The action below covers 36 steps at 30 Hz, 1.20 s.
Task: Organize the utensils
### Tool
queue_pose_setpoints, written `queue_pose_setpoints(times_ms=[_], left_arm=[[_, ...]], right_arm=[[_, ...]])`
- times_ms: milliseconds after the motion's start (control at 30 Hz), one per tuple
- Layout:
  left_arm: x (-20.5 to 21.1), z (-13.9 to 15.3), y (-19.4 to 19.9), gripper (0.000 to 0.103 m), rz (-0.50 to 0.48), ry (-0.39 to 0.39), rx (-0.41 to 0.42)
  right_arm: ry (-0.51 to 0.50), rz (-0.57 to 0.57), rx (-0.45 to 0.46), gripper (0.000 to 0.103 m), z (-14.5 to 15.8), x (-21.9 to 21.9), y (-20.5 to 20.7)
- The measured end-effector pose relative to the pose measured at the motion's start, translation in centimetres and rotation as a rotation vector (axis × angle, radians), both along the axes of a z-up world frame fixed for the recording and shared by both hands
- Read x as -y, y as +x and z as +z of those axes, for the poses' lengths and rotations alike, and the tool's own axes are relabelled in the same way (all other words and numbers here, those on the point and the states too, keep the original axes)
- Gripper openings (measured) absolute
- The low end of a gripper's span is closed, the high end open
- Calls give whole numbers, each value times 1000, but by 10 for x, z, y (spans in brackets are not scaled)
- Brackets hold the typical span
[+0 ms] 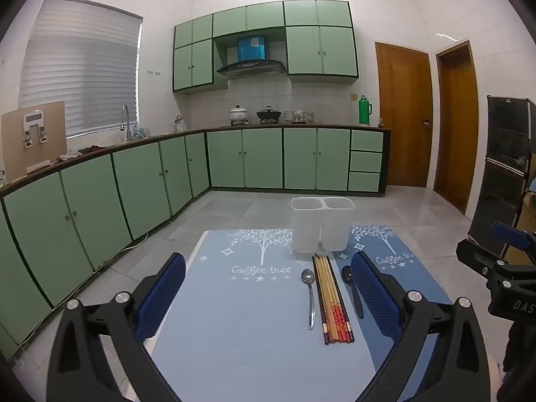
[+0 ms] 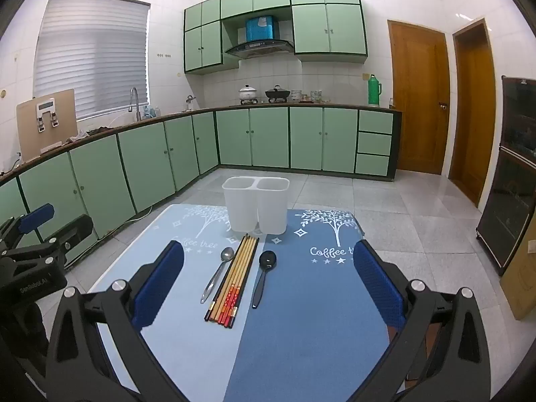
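Shiny metal spoon (image 2: 217, 273), matt black spoon (image 2: 263, 276), translucent plastic holder (image 2: 256, 206).

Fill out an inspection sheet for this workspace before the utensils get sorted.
Surface: table covered by a light blue mat and a darker blue mat, both printed with white trees.
Job's things: white plastic two-compartment holder upright at the far edge, both compartments look empty; silver metal spoon, bundle of wooden chopsticks and black spoon lying side by side in front of it.
Clutter: nothing seen on the mats.
Grippers: left gripper and right gripper open, holding nothing.
Cables: a cord on the floor by the green cabinets.
Surroundings: green kitchen cabinets, two wooden doors, tiled floor.
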<state>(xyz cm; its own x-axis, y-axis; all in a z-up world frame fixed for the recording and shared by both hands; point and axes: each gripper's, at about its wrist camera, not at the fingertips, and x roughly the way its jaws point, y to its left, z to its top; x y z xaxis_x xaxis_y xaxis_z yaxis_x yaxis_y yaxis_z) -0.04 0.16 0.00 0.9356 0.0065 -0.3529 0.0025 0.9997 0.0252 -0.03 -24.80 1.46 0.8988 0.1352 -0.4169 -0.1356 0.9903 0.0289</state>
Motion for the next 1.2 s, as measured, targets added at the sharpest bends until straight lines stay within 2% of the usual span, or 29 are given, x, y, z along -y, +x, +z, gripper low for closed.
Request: queue_pose_setpoints(times_ms=[1200], left_arm=[[2,4,3,97,0,25,6]], right_arm=[[11,-3,0,98,2,1,-1]])
